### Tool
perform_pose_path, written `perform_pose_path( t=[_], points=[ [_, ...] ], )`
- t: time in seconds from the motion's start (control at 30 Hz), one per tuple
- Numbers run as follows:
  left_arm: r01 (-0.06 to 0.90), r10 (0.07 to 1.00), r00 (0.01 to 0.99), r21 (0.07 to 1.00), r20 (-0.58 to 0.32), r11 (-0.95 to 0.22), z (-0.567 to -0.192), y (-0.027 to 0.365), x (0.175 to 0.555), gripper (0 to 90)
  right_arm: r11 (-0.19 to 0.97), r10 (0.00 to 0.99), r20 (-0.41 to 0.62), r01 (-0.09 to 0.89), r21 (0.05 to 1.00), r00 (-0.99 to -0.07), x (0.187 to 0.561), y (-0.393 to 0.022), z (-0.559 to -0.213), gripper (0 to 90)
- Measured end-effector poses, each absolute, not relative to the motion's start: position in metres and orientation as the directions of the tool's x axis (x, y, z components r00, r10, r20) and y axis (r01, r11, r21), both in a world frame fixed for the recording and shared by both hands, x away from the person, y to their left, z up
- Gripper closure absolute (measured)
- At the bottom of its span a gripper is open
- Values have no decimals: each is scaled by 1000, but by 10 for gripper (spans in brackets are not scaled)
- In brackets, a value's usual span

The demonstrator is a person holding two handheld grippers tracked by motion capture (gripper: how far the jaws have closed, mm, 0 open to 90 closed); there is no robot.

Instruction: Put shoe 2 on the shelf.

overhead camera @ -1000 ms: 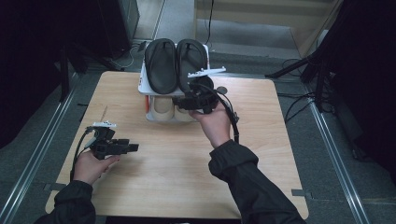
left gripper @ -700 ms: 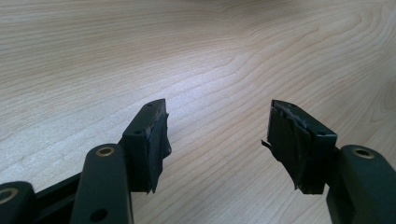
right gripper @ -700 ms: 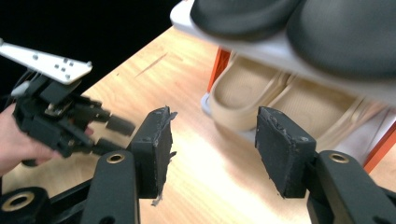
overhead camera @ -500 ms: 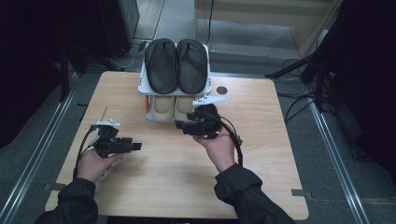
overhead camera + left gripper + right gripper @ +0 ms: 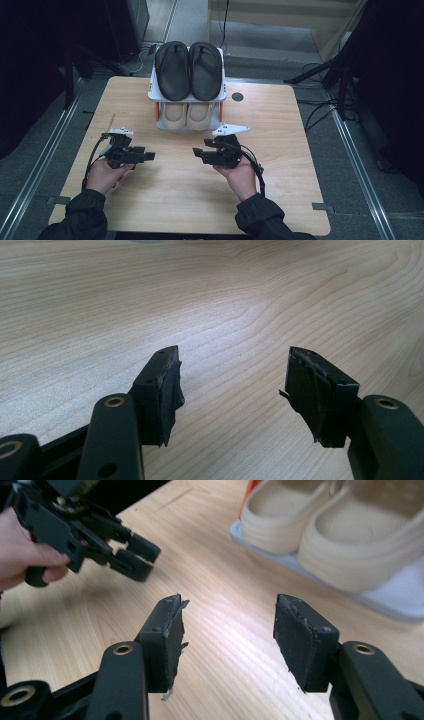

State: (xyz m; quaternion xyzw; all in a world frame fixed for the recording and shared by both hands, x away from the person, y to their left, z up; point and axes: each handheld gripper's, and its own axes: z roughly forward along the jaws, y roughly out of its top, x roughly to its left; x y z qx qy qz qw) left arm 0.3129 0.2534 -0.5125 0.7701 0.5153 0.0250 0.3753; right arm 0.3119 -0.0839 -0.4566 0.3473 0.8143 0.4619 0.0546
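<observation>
A: How many shoes do you count?
B: Four. Two black sandals (image 5: 189,70) lie on the top level of one small rack (image 5: 223,95), and two beige clogs (image 5: 187,115) sit on the lower level.
A: So two pairs, and one rack. How many grippers?
B: Two: a left gripper (image 5: 150,156) and a right gripper (image 5: 196,153), each with two jaws.
A: And hands?
B: Two hands, one on each gripper.
A: How many worktops?
B: One worktop (image 5: 280,130), with one round dark hole (image 5: 237,97) in it.

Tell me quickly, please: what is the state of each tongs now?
Left tongs: open, holding nothing, over the bare table.
Right tongs: open, holding nothing, near the beige shoes.
</observation>
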Motion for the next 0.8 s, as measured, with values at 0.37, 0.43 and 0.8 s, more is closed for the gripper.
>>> perform_pose_path(
  t=[0.37,0.43,0.8],
  points=[
    [772,809,475,606,-347,-193,-513,249,312,379,312,657,247,555,771,-713,307,-119,-485,472],
    [770,808,479,606,-343,-199,-512,249,311,373,302,671,226,539,787,-706,306,-126,-488,480],
    [763,804,494,609,-331,-218,-512,244,311,360,348,713,157,539,767,-684,317,-145,-499,480]
  ],
)
